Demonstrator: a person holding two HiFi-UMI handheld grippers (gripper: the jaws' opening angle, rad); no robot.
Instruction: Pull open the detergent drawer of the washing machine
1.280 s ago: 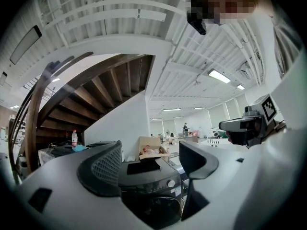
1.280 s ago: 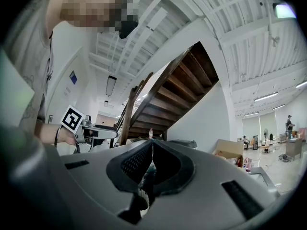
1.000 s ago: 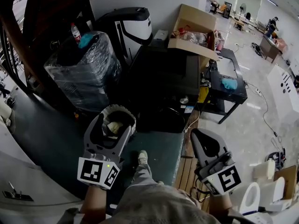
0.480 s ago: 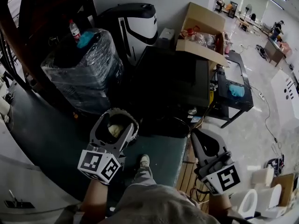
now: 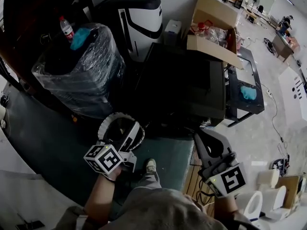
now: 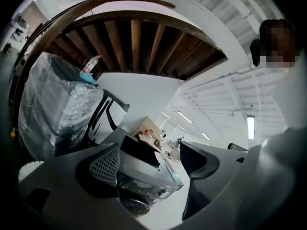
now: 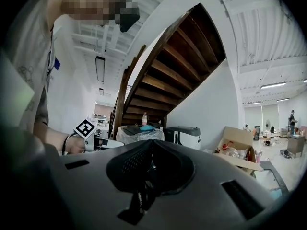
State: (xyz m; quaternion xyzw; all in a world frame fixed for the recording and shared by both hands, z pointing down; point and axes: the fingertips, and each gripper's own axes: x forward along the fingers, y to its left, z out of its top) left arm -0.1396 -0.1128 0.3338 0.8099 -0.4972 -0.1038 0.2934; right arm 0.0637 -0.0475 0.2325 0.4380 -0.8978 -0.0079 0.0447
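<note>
Reaching comes first; the drawer is not touched yet. The washing machine [image 5: 184, 85], I think, is the big dark box ahead, and I cannot pick out its drawer. The left tongs [image 6: 151, 159] are spread, empty, and have just been opening a bit. The right tongs [image 7: 152, 150] are pressed together. Next, go low and find the drawer front. Since a second ago, the left tongs rolled and dropped lower.
</note>
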